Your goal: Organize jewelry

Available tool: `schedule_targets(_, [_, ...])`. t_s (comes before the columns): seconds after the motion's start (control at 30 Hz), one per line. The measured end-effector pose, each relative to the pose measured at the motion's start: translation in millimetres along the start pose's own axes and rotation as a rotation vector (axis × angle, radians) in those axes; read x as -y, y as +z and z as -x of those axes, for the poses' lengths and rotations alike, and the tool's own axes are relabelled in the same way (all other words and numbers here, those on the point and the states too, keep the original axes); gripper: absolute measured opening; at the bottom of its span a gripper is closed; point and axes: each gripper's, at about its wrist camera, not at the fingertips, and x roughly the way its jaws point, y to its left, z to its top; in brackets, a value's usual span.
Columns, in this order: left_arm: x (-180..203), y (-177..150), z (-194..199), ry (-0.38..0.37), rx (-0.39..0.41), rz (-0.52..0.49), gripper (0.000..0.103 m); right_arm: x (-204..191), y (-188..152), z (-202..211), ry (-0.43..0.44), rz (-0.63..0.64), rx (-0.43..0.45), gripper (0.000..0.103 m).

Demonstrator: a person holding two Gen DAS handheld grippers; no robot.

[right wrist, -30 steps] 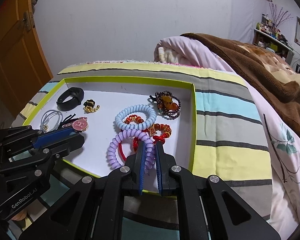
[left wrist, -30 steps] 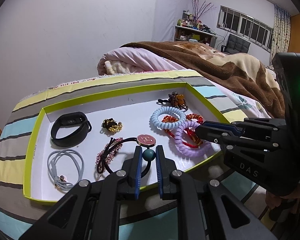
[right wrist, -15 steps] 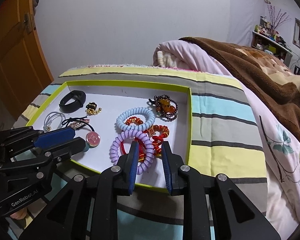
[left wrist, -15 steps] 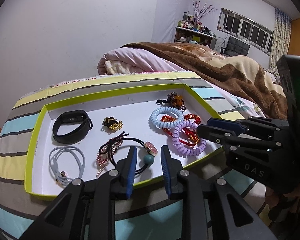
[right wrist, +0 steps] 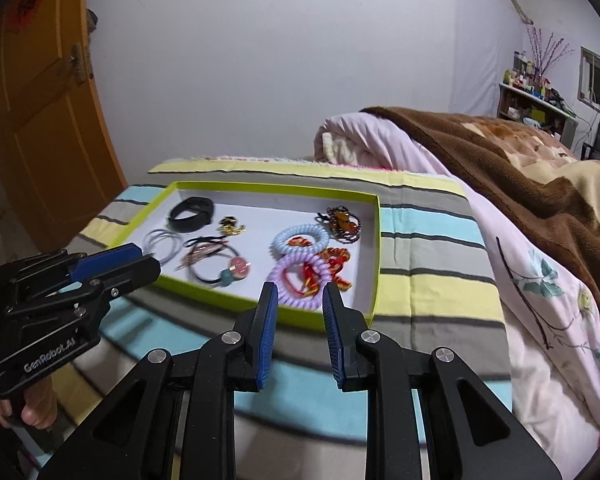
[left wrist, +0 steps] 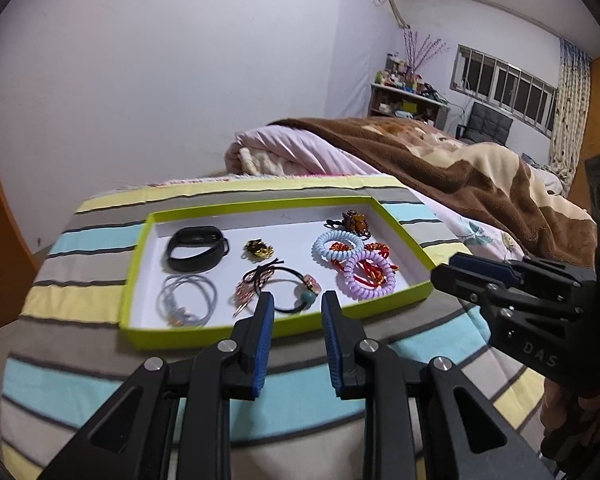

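Jewelry now lies loose in the shallow lime-edged white tray (left wrist: 138,264) on the striped bedspread, since I've spread both my left gripper (left wrist: 296,306) and right gripper (right wrist: 300,294) and pulled back, empty, near its front edge, sorting seemingly done.

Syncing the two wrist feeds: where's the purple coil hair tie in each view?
Left wrist: purple coil hair tie right of centre, near the tray's front right corner.
Right wrist: it sits centre frame, just beyond the right claw.
Shared landmark: the black wristband in the far left corner of the green-rimmed tray.
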Motion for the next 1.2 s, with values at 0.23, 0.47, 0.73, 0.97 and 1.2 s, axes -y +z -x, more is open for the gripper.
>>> schedule_targets(0.23, [2.6, -22.0, 43.6, 0.041, 0.036, 0.031, 0.026, -19.4, -25.0, 43.2, 0.01, 0.003, 0.035, 0.024])
schedule_targets(0.47, [4.6, -49.0, 75.1, 0.09, 0.043, 0.055, 0.026, -36.2, -53.5, 75.0, 0.0, 0.011, 0.053, 0.024])
schedule_targets(0.73, [1.7, -78.2, 101.5, 0.143, 0.04, 0.084, 0.026, -49.7, -81.3, 102.8, -0.005, 0.01, 0.065, 0.024])
schedule_targets(0.97, [7.3, -96.7, 114.8, 0.157, 0.041, 0.087, 0.026, -59.2, -93.0, 113.5, -0.001, 0.031, 0.065, 0.024])
schedule_targets(1.2, [9.5, -100.4, 118.3, 0.161, 0.047, 0.08, 0.026, -60.9, -97.2, 115.1, -0.001, 0.036, 0.064, 0.024])
